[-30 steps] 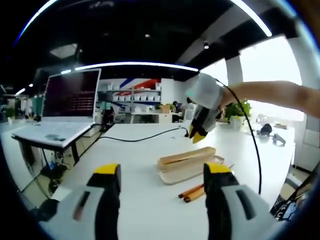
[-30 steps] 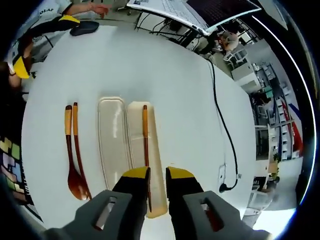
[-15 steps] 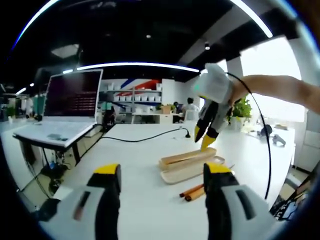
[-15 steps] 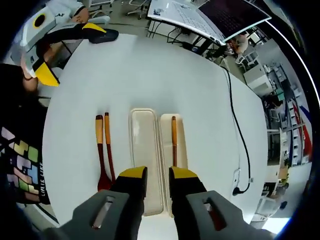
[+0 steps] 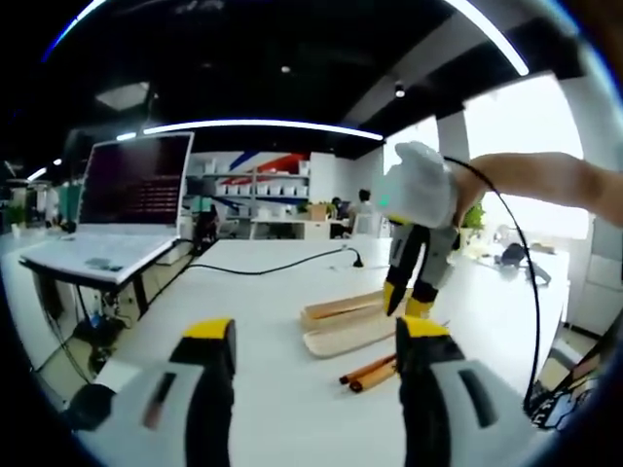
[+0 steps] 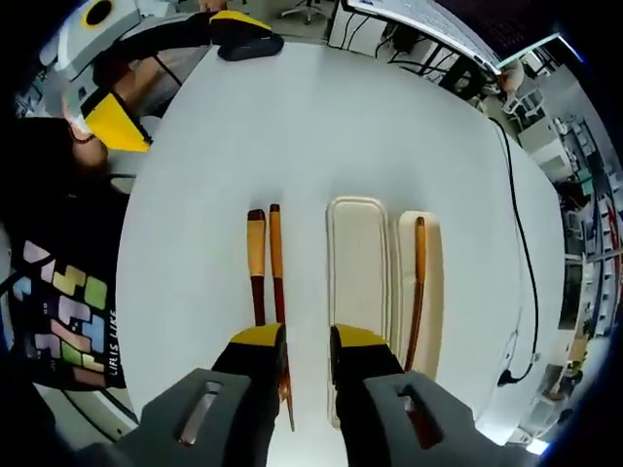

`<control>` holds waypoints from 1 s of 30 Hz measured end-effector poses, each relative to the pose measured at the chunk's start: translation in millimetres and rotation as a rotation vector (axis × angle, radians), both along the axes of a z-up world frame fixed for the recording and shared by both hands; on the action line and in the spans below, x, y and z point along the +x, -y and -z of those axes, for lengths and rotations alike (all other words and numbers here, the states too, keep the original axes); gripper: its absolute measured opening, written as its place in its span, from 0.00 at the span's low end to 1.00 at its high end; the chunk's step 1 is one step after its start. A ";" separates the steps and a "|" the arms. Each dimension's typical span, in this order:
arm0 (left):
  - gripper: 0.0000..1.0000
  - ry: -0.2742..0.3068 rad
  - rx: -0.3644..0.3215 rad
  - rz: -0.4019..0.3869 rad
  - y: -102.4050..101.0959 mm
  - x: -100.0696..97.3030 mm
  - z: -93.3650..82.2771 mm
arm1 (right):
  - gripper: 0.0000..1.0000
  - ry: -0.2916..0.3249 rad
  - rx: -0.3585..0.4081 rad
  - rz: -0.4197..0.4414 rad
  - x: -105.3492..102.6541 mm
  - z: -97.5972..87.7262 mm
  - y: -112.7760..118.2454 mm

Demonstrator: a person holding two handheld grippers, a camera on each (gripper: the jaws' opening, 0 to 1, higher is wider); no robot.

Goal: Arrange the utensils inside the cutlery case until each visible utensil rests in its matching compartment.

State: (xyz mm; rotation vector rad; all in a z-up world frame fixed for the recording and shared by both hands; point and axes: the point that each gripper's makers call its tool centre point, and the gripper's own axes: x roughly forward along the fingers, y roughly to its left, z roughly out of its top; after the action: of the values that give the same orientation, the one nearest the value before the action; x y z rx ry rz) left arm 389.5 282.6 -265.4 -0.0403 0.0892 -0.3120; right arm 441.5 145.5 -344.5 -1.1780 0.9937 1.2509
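Hovering above two wooden utensils [image 6: 266, 272] lying on the white worktop [image 6: 292, 126] beside the cutlery case [image 6: 358, 282], right gripper [image 6: 297, 342] w/ jaws narrowly parted, empty; left gripper [image 5: 316, 341] jaws wide apart. Risk: pinching both handles together.

Both grey grippers, the right gripper [image 6: 297, 342] included, have yellow-tipped black jaws; at left frame edge, a black shirt [image 6: 68, 302] with what look like coloured blocks.
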 end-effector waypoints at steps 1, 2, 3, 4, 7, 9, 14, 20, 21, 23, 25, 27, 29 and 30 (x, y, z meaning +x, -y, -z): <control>0.70 0.000 0.003 0.000 -0.2 0.0 -0.2 | 0.18 -0.012 0.001 -0.002 -3.3 2.4 -0.5; 0.70 0.000 0.007 -0.002 -0.9 0.2 -0.1 | 0.18 -0.018 0.000 -0.004 -5.5 4.0 -0.6; 0.70 -0.001 0.009 -0.004 -1.4 0.3 0.0 | 0.18 -0.027 0.000 -0.005 -8.2 6.4 -0.8; 0.70 -0.002 0.008 -0.007 -2.6 0.7 0.2 | 0.18 -0.033 -0.001 -0.006 -9.5 8.2 -0.9; 0.70 -0.003 0.008 -0.016 -5.0 1.4 0.7 | 0.18 -0.053 -0.011 -0.014 -13.2 14.9 -0.5; 0.70 -0.005 0.010 -0.017 -5.5 1.7 1.0 | 0.17 -0.065 -0.015 -0.014 -14.9 18.8 -1.0; 0.70 -0.007 0.011 -0.013 -3.4 2.0 1.5 | 0.15 -0.087 -0.034 -0.003 -17.6 28.0 -0.4; 0.70 -0.021 0.014 0.002 0.9 1.2 5.4 | 0.12 -0.094 -0.043 0.010 -15.3 35.6 1.5; 0.70 -0.022 0.016 0.004 1.7 1.2 5.7 | 0.12 -0.097 -0.042 0.012 -15.1 36.1 1.4; 0.70 -0.024 0.018 0.007 2.5 1.1 6.6 | 0.12 -0.108 -0.044 0.019 -15.9 39.2 2.3; 0.70 -0.028 0.018 0.006 2.2 1.1 7.5 | 0.12 -0.109 -0.049 0.020 -16.4 41.8 3.8; 0.70 -0.030 0.018 0.000 0.7 1.4 8.1 | 0.12 -0.120 -0.056 0.020 -18.0 43.6 4.9; 0.70 -0.029 0.021 -0.004 -0.3 1.1 7.9 | 0.11 -0.117 -0.055 0.024 -16.2 45.2 4.1; 0.70 -0.027 0.022 -0.004 -0.4 0.8 7.6 | 0.10 -0.115 -0.057 0.025 -15.9 45.7 4.0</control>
State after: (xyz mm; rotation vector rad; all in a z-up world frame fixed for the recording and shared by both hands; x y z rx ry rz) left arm 390.3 283.1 -273.0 -0.0228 0.1194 -0.3061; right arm 425.6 141.5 -390.2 -1.1432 1.1324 1.2896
